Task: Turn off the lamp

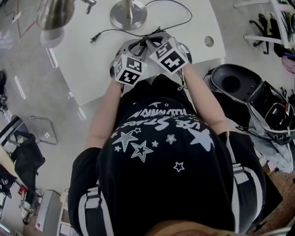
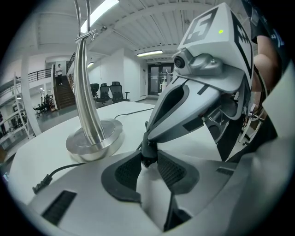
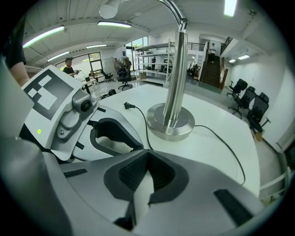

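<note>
Left gripper: jaws clamped on a small black piece, apparently the inline switch, on the cord. Right gripper: tips together, same spot. Lamp stands behind on the surface. Left should steady the switch; right should press squarely without dragging the cord.

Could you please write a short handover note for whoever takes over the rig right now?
Left gripper: jaws part-way apart, pads apparently gripping a small dark piece on the lamp's cord, likely its switch.
Right gripper: jaws nearly together, tips on the same spot.
Lamp base stands further back on the white table; the plug lies loose on it.
Done: both grippers are at the cord.
Left: work the switch. These views don't show whether the lamp is lit.
</note>
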